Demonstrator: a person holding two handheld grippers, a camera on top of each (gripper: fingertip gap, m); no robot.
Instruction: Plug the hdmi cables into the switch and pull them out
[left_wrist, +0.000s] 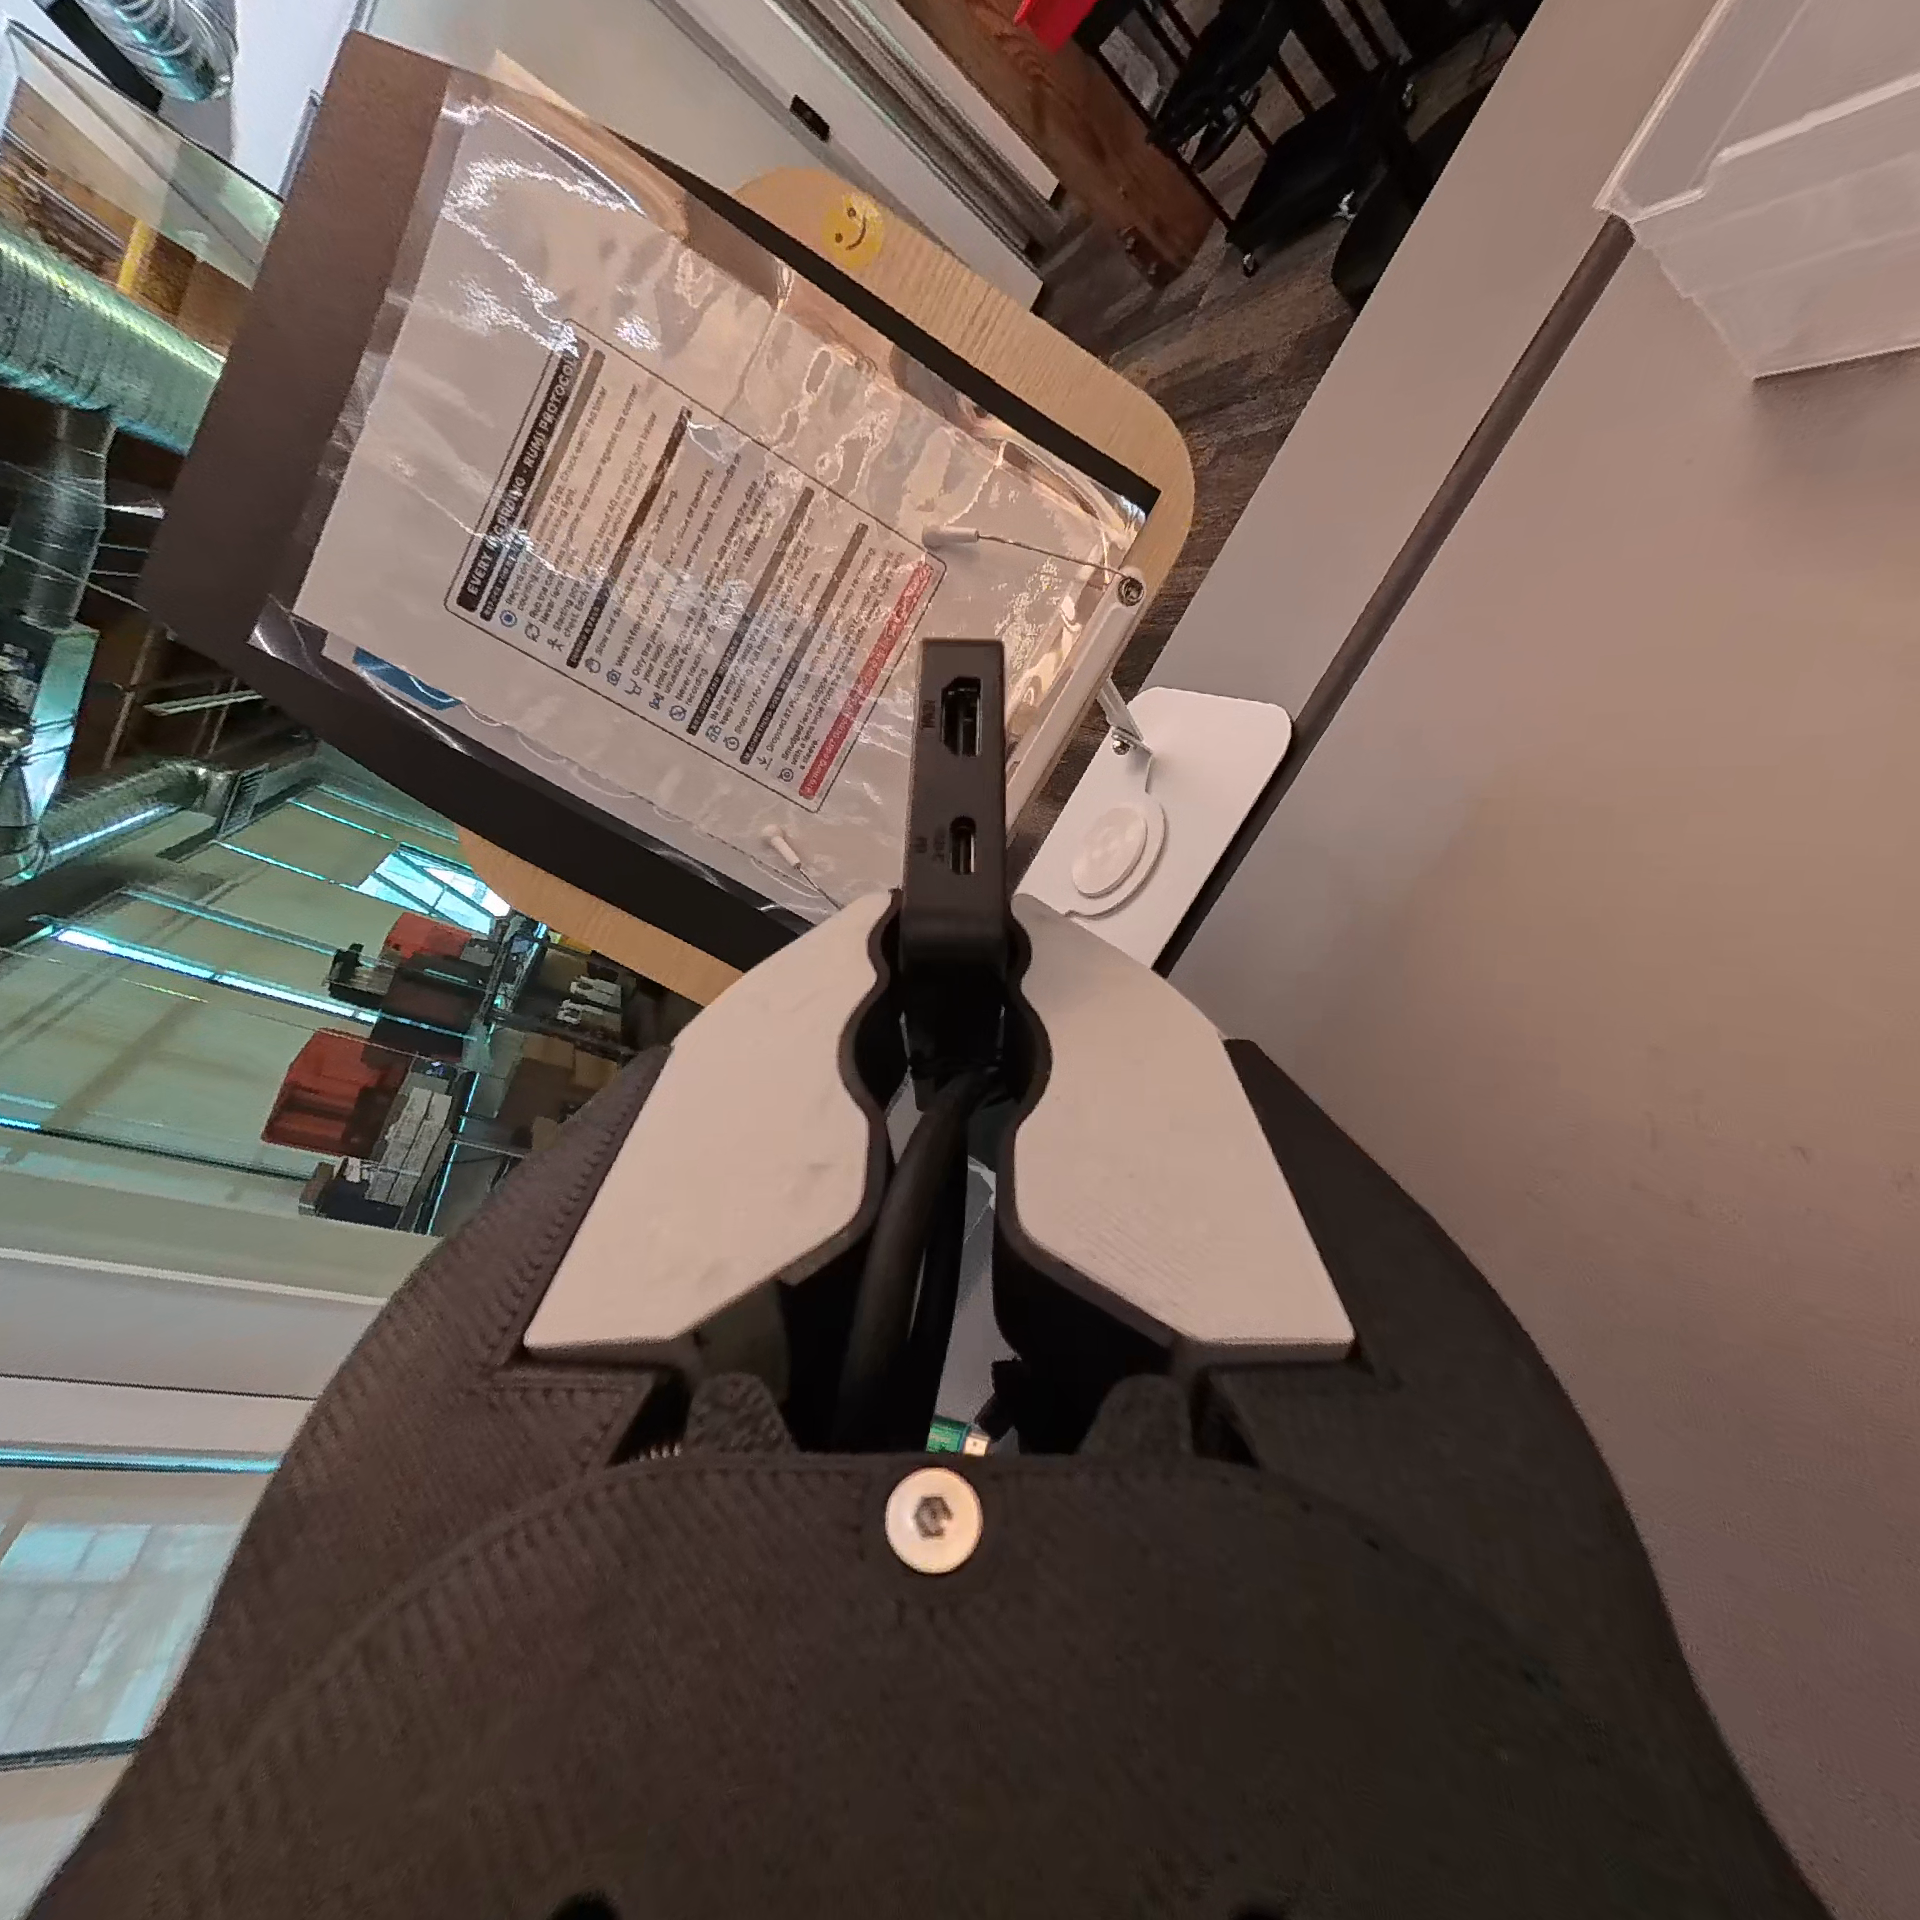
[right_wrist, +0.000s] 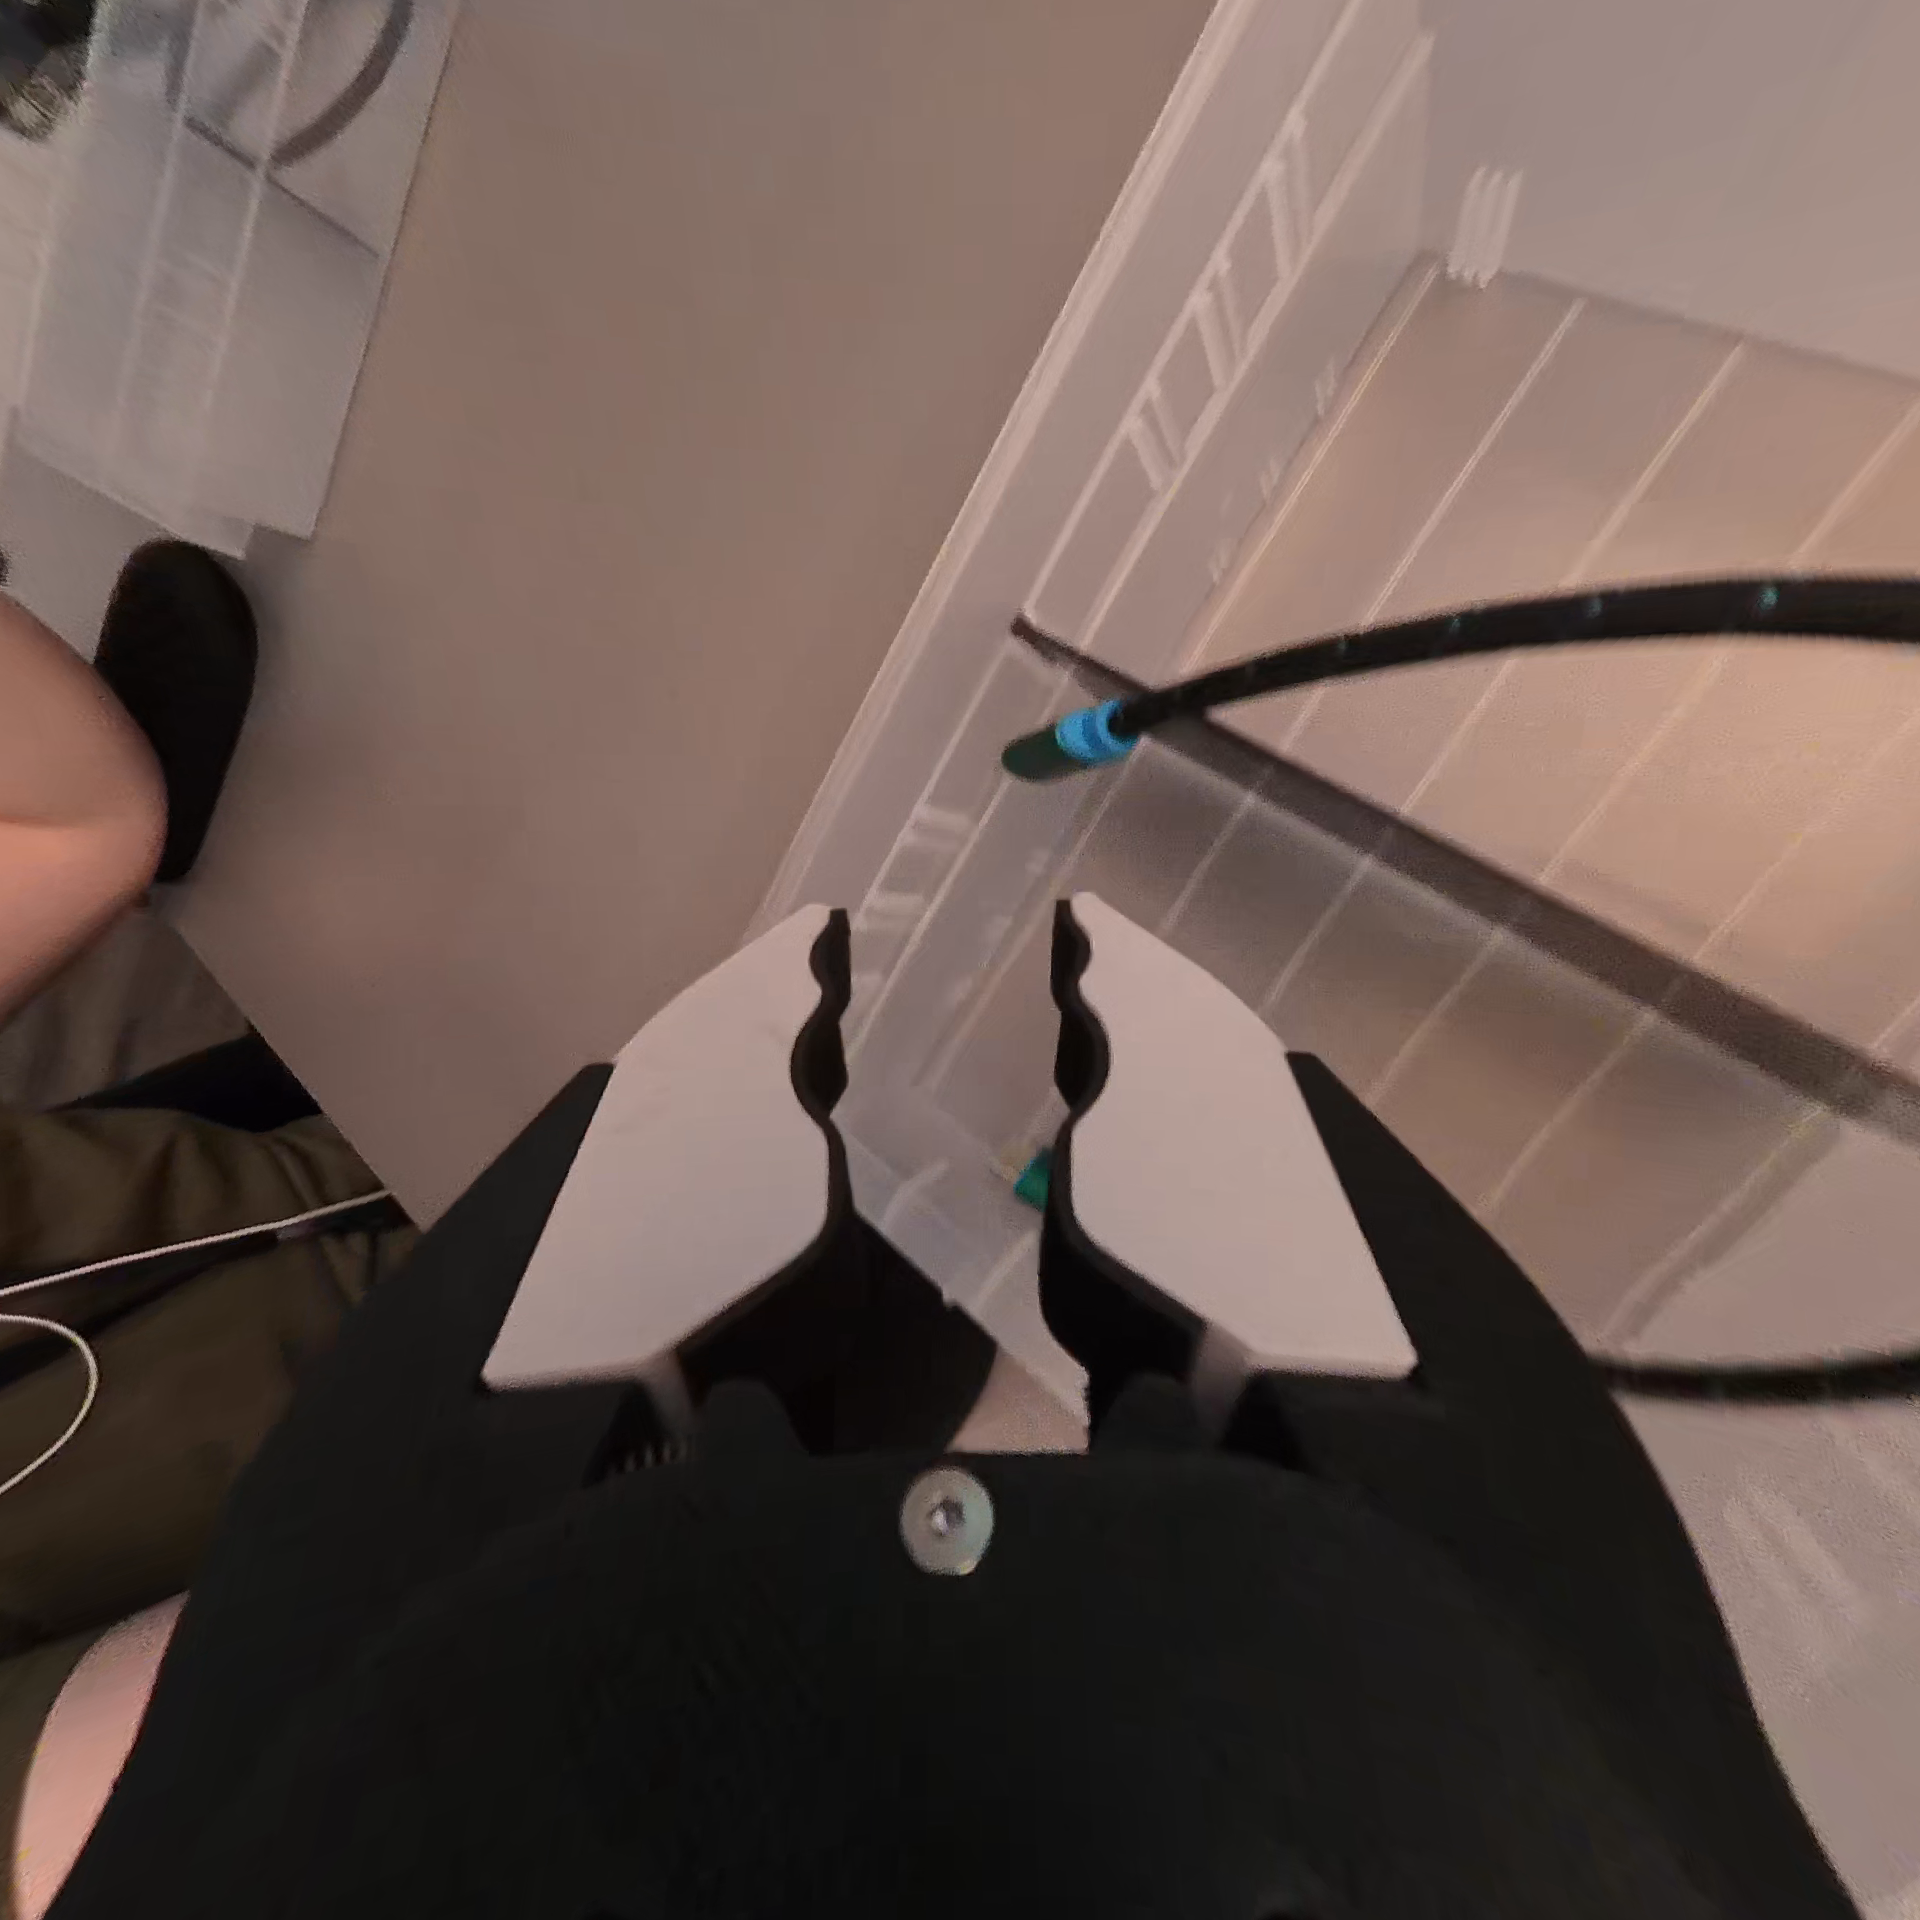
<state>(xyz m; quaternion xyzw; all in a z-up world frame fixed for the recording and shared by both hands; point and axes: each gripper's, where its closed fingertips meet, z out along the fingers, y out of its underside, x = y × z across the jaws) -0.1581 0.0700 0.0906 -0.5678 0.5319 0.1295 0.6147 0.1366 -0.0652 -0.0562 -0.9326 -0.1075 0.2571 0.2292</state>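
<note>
From the left wrist view, the left gripper (left_wrist: 951, 935) is clamped on the switch (left_wrist: 961, 790), a slim black box standing straight out past the fingertips and held up off the counter (left_wrist: 1558, 1039). Its long axis runs along the fingers, and one narrow side, carrying a wide port above a smaller one, faces back toward the camera. A black cable (left_wrist: 904, 1226) trails from the switch's near end down between the fingers (so one lead looks plugged in already, though its plug is hidden).

From the right wrist view, the right gripper (right_wrist: 951, 925) is spread apart and holds nothing. The free hdmi cable (right_wrist: 1455, 634) arcs in from the right edge over a clear plastic bin (right_wrist: 1351, 831), and its plug (right_wrist: 1060, 746), dark tip behind a blue collar, hangs ahead of the fingertips and a little to their right, apart from them. The plug's long axis lies crosswise to the fingers, tip pointing left. I'd judge the right gripper is the one to take it, reaching forward and rightward to close on the collar, then turning the tip toward the switch.
</note>
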